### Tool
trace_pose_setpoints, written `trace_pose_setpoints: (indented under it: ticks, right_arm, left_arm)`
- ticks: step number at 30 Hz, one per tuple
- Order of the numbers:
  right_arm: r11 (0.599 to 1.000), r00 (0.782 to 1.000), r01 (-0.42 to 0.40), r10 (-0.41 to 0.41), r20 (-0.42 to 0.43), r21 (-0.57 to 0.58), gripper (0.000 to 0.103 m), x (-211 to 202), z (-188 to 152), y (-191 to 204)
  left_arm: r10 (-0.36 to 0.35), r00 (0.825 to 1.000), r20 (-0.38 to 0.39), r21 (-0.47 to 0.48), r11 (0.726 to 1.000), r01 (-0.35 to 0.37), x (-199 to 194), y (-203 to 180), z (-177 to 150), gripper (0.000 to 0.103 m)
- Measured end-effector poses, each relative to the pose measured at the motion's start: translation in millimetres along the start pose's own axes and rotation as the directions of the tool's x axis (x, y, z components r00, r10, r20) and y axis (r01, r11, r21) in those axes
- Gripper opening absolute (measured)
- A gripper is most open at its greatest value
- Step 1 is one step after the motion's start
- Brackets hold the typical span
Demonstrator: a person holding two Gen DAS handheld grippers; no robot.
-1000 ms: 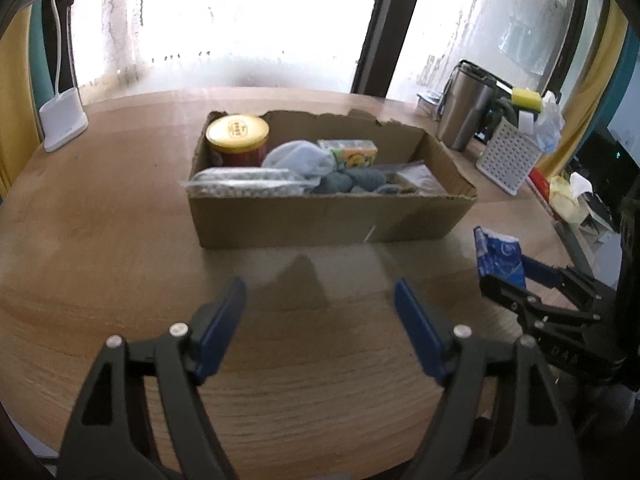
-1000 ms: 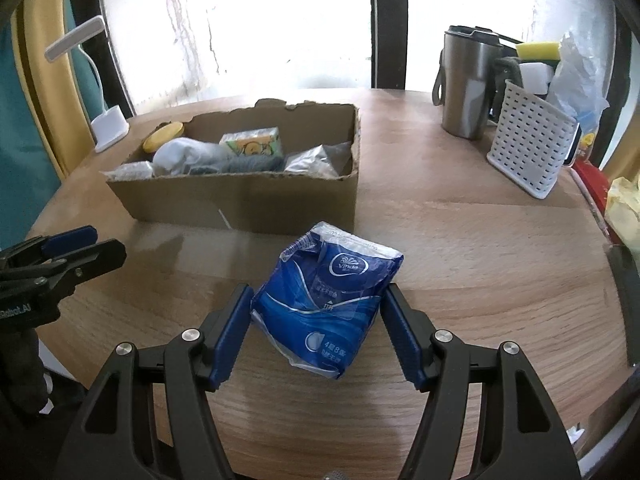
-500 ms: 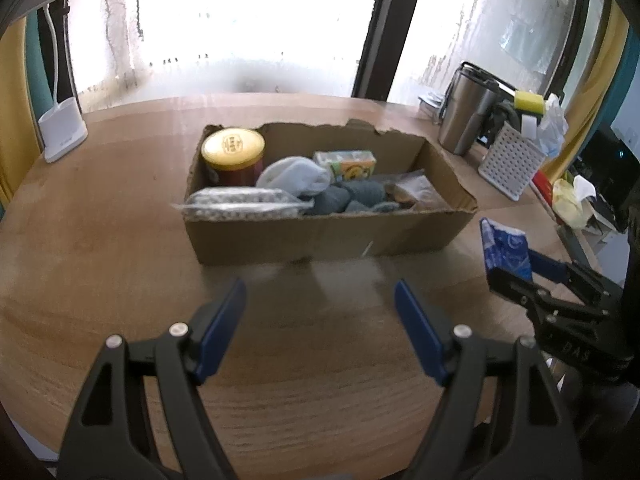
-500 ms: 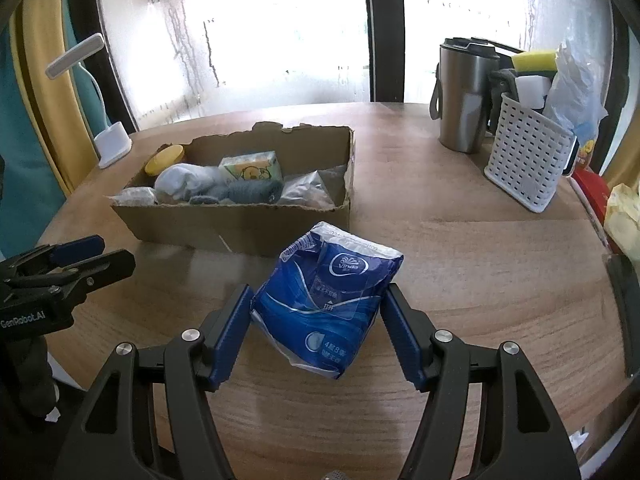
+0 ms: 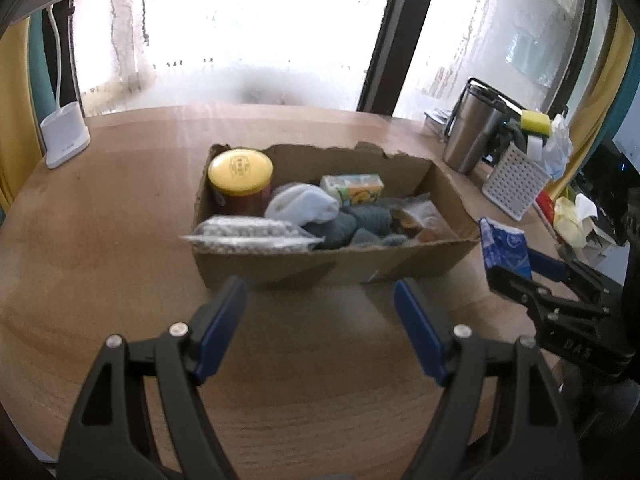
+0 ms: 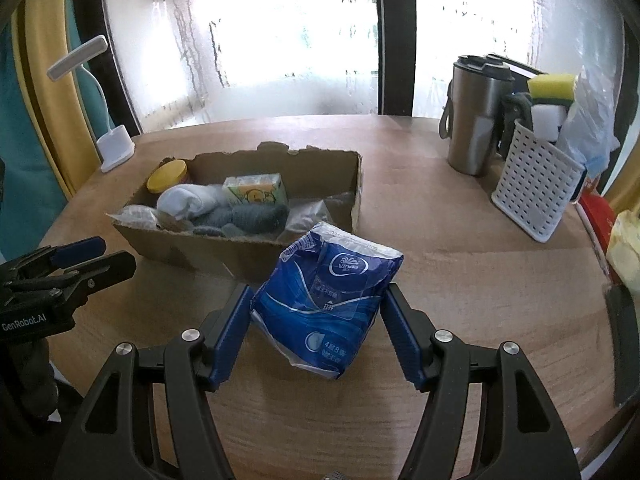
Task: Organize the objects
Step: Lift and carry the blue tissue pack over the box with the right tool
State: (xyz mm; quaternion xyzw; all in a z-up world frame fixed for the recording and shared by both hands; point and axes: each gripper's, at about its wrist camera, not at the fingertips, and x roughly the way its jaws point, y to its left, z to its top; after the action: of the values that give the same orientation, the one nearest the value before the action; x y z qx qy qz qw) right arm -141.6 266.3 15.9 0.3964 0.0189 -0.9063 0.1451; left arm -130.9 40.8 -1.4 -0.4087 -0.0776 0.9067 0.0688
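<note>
Two handheld black grippers with blue pads over a round wooden table (image 6: 460, 216). Right gripper (image 6: 316, 320) clamped on a blue plastic pack of tissues with white lettering (image 6: 328, 300), both pads pressed into its sides, pack tilted and lifted clear of the tabletop, just in front of the near right corner of an open brown cardboard box with torn edges (image 6: 256, 254). Same pack (image 5: 505, 249) visible from the left wrist view, just past the right end of the box (image 5: 332, 266), with the right gripper (image 5: 516, 258) behind it. Left gripper (image 5: 320, 320) spread apart with nothing between its pads, hovering over bare table in front of the box; seen at the left edge of the right wrist view (image 6: 86, 258).

Inside the box: a dark jar with a yellow lid (image 5: 241, 178) at the far left corner, a clear bag of pale beads (image 5: 248, 232) along the near left wall, a white rolled sock (image 5: 302, 204), grey knitted socks (image 5: 360, 222), a small green and orange carton (image 5: 354, 188) toward the back, and a crinkled clear packet (image 5: 420, 220) at the right end.

Farther right on the table: a stainless steel travel mug with a black lid (image 6: 476, 112), beside it a white perforated plastic basket (image 6: 536, 196) holding a yellow sponge (image 6: 552, 86). Far left: a white desk lamp with a curved neck (image 6: 114, 148) near the window.
</note>
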Motion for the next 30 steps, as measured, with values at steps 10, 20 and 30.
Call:
trace_pose_setpoints:
  ticks: [10,20,30]
  right_arm:
    - [1.000,1.000,-0.014,0.014,-0.002,-0.016,0.069,9,16,5]
    - [0.998,0.999,-0.038,0.038,-0.002,-0.041,0.069,16,30,11]
    - [0.996,0.998,-0.059,0.058,-0.013,-0.065,0.069,27,43,13]
  left_arm:
    - [0.009,1.000,0.002,-0.018,1.000,-0.009,4,4,10,0.078]
    - [0.024,1.000,0.013,-0.032,0.999,-0.023,5,7,20,0.078]
    - [0.033,0.999,0.015,-0.045,0.998,-0.032,12,9,31,0.078]
